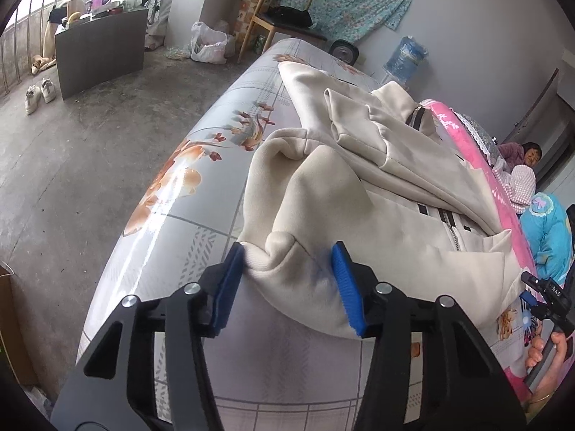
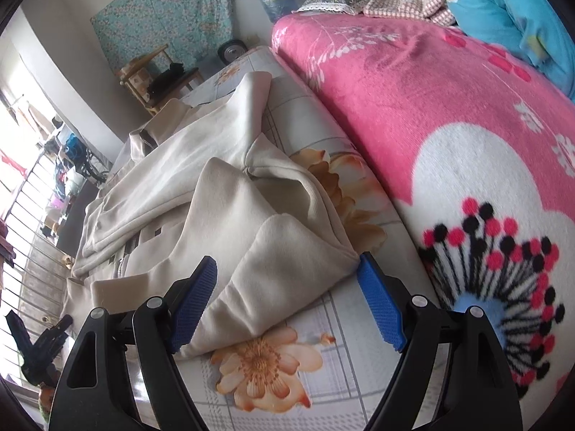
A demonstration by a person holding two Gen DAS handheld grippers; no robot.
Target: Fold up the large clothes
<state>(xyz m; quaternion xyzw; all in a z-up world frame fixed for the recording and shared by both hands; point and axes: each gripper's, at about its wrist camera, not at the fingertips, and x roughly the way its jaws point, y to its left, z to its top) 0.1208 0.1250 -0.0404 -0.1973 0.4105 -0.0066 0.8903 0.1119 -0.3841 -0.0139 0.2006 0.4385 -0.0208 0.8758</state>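
Note:
A cream zip-up jacket [image 1: 377,194] lies rumpled on a long table with a grey floral cloth [image 1: 201,165]; it also shows in the right wrist view [image 2: 230,194]. My left gripper [image 1: 287,280] is open, its blue pads on either side of the jacket's near hem corner, which lies bunched between them. My right gripper [image 2: 287,298] is open wide, with the jacket's other hem corner [image 2: 273,273] lying between its pads on the table [image 2: 352,327]. The jacket's zip [image 1: 449,222] runs down the middle, sleeves folded across the body.
A pink floral blanket [image 2: 431,115] covers a bed right beside the table. A wooden chair [image 1: 280,10], a white plastic bag [image 1: 208,43] and a grey cabinet [image 1: 100,54] stand on the concrete floor beyond the table. A person [image 1: 528,158] lies on the bed.

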